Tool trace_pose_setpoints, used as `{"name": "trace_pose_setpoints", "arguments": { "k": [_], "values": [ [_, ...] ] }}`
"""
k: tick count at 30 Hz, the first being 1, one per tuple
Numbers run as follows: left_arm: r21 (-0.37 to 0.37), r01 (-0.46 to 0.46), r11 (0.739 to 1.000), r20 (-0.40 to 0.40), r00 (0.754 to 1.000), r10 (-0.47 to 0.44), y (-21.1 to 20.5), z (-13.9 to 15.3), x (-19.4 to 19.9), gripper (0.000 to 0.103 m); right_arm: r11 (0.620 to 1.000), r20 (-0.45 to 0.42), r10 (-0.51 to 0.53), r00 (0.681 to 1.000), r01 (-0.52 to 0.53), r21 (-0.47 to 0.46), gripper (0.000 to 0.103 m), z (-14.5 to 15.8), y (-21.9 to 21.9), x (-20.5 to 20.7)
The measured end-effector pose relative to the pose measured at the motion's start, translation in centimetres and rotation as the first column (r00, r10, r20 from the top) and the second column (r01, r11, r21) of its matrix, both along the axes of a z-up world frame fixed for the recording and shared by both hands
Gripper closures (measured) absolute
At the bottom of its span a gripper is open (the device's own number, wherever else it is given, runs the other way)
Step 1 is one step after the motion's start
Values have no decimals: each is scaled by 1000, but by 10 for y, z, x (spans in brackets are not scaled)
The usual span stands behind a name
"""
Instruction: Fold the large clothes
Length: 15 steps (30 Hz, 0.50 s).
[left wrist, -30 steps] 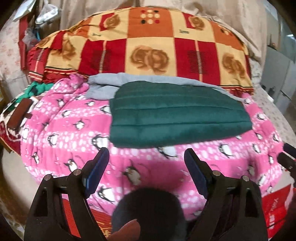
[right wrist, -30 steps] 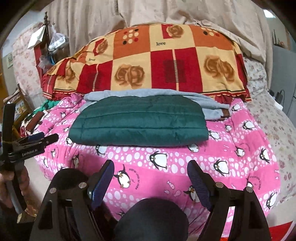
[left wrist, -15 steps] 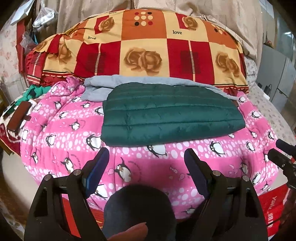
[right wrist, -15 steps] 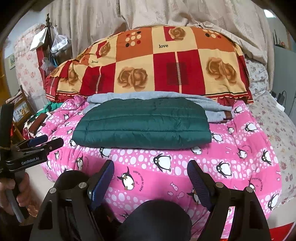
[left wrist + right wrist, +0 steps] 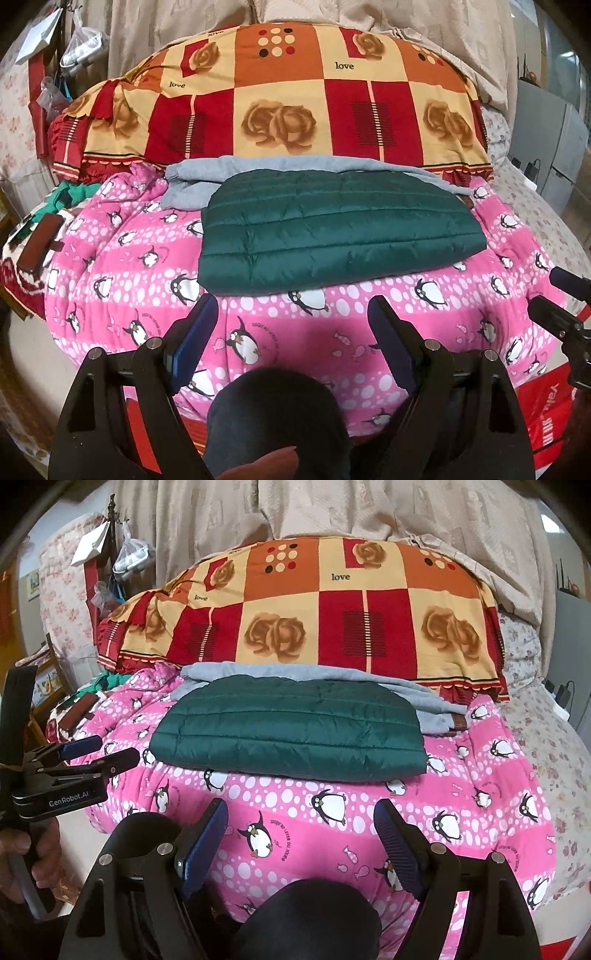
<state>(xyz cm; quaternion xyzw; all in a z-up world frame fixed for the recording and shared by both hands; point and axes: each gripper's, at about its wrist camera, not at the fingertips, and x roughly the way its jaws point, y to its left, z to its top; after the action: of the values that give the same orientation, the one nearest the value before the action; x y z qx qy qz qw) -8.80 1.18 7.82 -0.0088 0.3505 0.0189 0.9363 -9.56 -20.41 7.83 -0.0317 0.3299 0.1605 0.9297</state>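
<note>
Folded dark-green quilted puffer jacket [image 5: 332, 229] lies on the pink penguin-print quilt [image 5: 147, 280].
Both tongs, left tongs [image 5: 291, 317] and right tongs [image 5: 301, 821], hang released and empty short of it; the jacket looks light, puffy and slippery, so pinch a seamed corner.

1. Ahead of both tongs, a folded quilted jacket [image 5: 336, 229] lies on the penguin quilt [image 5: 140, 280].
2. Beyond it, partly underneath, a folded garment [image 5: 417, 692].
3. Farthest back, a rose-patterned quilt [image 5: 295, 609].

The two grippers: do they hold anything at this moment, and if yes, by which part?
Nothing is held. The left gripper and the right gripper both stand with open jaws, short of the folded green jacket lying on the pink quilt.
</note>
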Motion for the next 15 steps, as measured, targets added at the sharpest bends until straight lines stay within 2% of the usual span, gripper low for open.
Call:
{"name": "trace_pose_setpoints", "arguments": {
  "k": [15],
  "values": [
    [2,18,1000,3,1000,-18,-6,1,-2,20,1000,-4,10,1000,-10,4,24,-1,3,-2]
  ]
}}
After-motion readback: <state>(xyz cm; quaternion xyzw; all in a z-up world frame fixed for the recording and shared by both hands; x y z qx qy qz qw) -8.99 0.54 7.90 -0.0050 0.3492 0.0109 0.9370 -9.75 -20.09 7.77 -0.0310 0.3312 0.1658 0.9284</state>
